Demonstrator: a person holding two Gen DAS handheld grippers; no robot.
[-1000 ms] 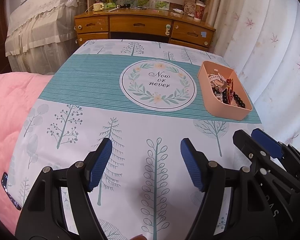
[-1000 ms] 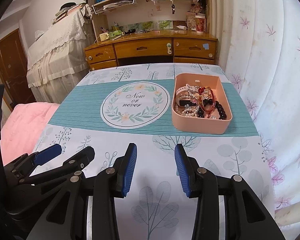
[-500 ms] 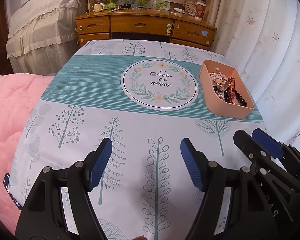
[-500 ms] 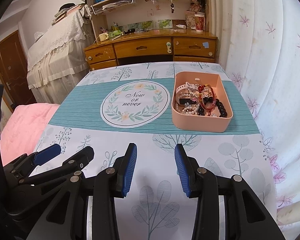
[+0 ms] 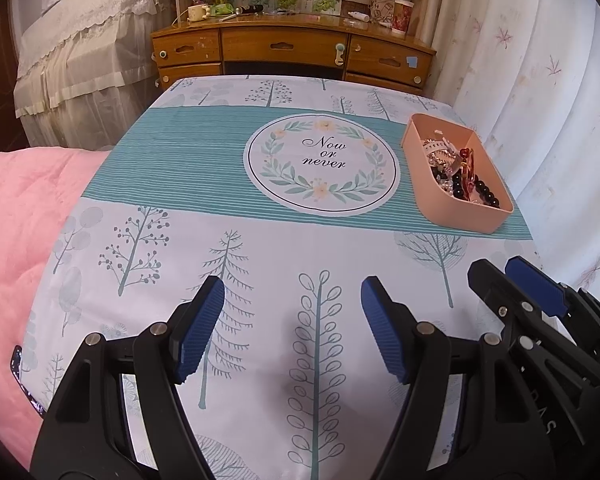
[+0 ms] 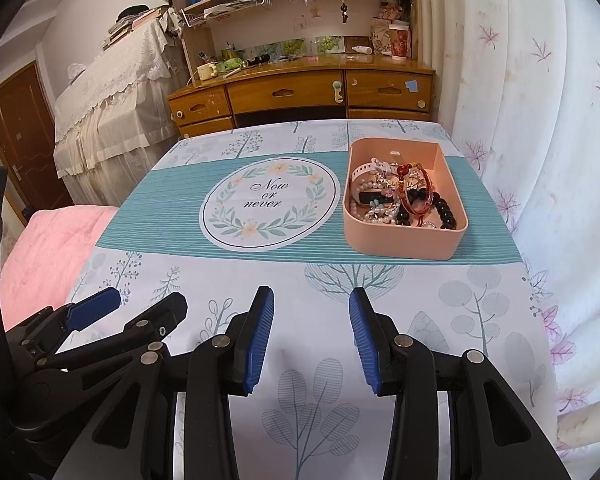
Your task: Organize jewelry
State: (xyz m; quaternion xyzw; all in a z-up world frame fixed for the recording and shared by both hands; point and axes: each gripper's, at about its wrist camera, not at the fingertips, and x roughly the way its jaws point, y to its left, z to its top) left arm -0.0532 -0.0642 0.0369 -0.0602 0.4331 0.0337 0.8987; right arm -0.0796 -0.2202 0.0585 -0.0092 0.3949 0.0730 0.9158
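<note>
A pink plastic box point(image 6: 404, 240) point(image 5: 448, 200) stands on the teal band of the tablecloth at the right. It is filled with jewelry point(image 6: 396, 200) point(image 5: 456, 172): pearl strands, black beads, a red bangle, a white watch strap. My left gripper point(image 5: 292, 320) hovers open over the near part of the table, nothing between its blue pads. My right gripper point(image 6: 311, 334) is beside it, open with a narrower gap, also empty. Each gripper shows in the other's view: the right gripper point(image 5: 512, 280) at the lower right, the left gripper point(image 6: 140, 306) at the lower left. Both are well short of the box.
The table point(image 6: 236, 152) wears a tree-print cloth with a round "Now or never" emblem point(image 6: 268, 202). A pink quilt point(image 5: 16, 220) lies to the left. A wooden desk point(image 6: 300, 92) with clutter stands behind, and white curtains point(image 6: 540, 120) hang close on the right.
</note>
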